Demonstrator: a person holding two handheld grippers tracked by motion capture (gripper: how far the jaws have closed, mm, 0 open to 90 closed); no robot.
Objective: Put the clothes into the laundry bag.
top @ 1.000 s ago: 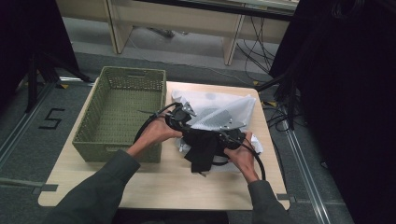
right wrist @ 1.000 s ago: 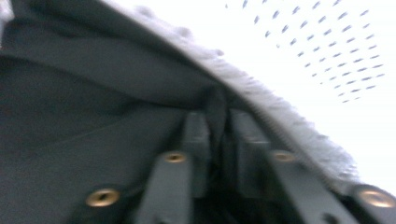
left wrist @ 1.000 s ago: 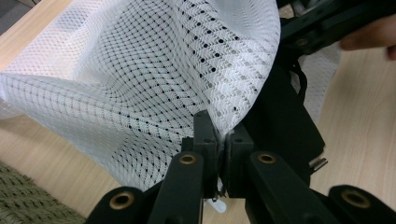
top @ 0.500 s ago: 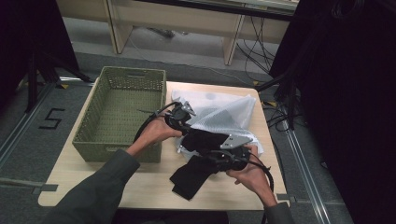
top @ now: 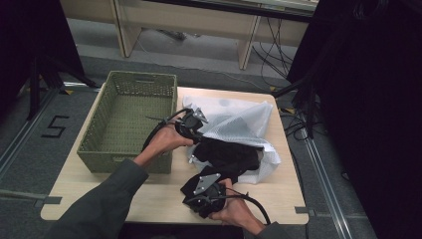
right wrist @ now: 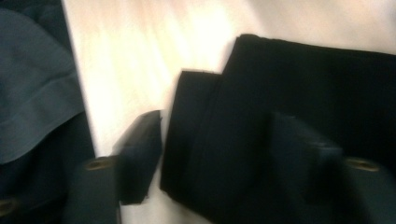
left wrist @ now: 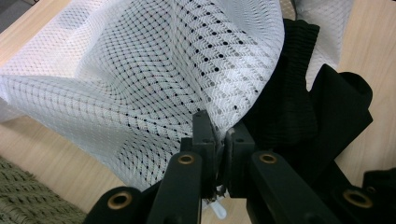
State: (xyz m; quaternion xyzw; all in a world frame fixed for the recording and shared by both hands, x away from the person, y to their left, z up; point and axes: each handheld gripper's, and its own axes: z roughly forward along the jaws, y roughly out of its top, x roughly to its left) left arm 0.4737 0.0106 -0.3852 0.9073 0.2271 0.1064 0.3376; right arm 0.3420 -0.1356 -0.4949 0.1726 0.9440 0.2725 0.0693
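A white mesh bag [top: 234, 122] lies crumpled on the wooden table [top: 124, 199], and a black garment [top: 229, 152] spills out of its near side. My left gripper [top: 195, 130] sits at the bag's left edge. In the left gripper view it [left wrist: 219, 137] is shut on a fold of the mesh bag [left wrist: 140, 84], with the black garment [left wrist: 299, 112] just to its right. My right gripper [top: 198, 195] is near the table's front edge at the pulled-out end of the garment. The blurred right gripper view has its jaws [right wrist: 219, 154] wide apart around the folded black garment [right wrist: 261, 112].
A green woven basket [top: 142, 78] stands on the table's left half, close beside the left hand. Cables trail from both grippers. Bare wood lies along the front left [top: 89, 196] and the front right. Dark curtains and floor cables are off to the right.
My right gripper has drawn back toward the table's front edge, dragging one end of the black garment out of the bag. The left gripper has stayed clamped on the mesh.
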